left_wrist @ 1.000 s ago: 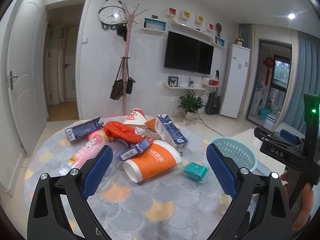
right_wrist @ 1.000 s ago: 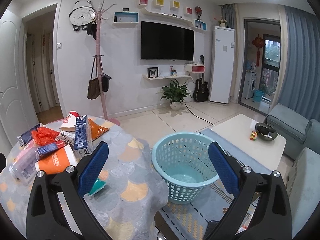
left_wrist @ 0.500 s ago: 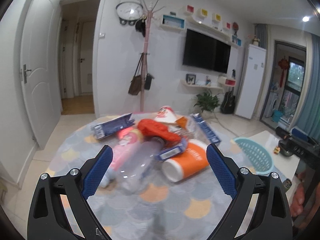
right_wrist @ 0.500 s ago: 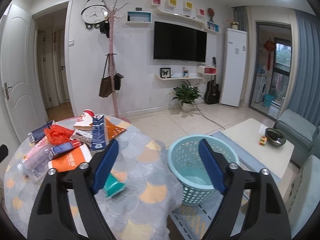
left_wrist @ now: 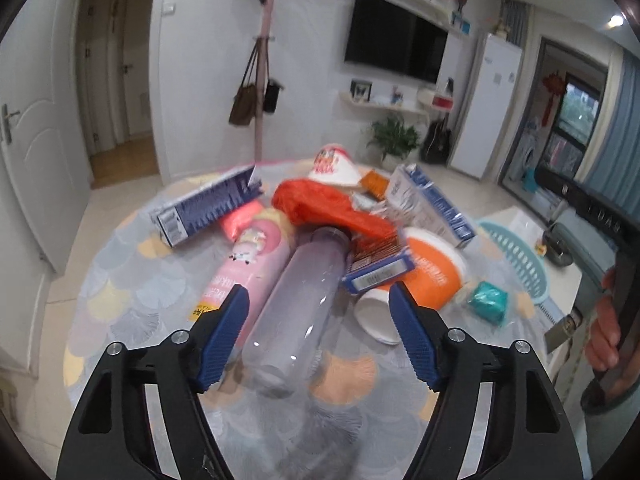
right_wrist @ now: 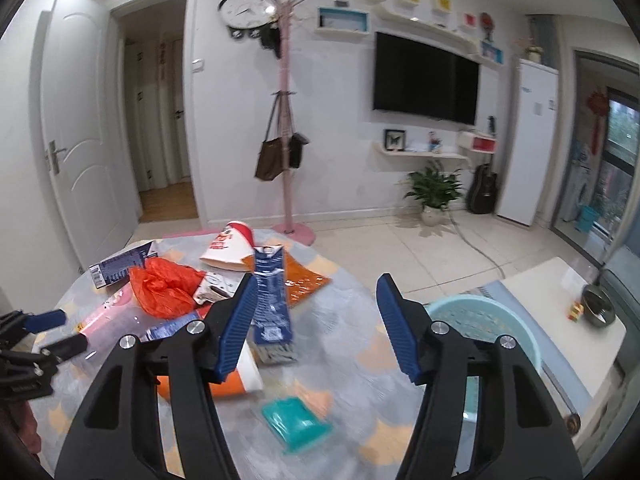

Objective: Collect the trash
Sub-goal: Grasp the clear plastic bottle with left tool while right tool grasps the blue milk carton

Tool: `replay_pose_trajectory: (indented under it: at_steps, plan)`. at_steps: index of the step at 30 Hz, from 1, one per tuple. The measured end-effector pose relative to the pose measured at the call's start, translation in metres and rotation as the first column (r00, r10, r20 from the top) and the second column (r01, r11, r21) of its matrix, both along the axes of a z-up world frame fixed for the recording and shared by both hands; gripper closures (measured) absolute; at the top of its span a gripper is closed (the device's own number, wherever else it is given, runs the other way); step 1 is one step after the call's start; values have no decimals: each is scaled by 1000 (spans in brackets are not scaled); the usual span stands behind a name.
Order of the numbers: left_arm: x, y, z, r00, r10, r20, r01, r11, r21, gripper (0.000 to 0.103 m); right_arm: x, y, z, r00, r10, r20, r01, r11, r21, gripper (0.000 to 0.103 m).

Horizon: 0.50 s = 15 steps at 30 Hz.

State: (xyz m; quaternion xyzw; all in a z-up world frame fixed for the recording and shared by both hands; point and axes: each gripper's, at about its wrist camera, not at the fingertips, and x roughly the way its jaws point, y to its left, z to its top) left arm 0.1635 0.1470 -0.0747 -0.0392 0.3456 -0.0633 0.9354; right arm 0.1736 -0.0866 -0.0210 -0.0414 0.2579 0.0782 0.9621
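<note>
Reaching for the first pickups, the left hand-held gripper [left_wrist: 318,312], narrowing but empty, framed the clear bottle [left_wrist: 296,304] mid-desk, needing descent; the right hand-held gripper [right_wrist: 316,312], likewise narrowing and empty, neared the blue carton [right_wrist: 272,304].

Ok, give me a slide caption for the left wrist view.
Left gripper, jaws closing, lines up on a clear bottle amid table trash, nothing gripped yet.

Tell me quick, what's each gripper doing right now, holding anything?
Left gripper: open, holding nothing; jaws have just been closing, either side of the clear bottle, not pressing it.
Right gripper: open, empty; jaws have just been closing.
</note>
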Motion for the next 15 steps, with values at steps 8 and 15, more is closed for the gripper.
replay_pose_trajectory:
  at_steps: [8,15]
  plan:
    - [33,-6,-25,992,-36,-117,44,997,64,48,61,27,-31,989,45,-144,-45,999,0,45]
    - [47,-5,-41,981,-60,-185,66,998,22,48,91,38,-63,967,63,-249,-65,998,1,45]
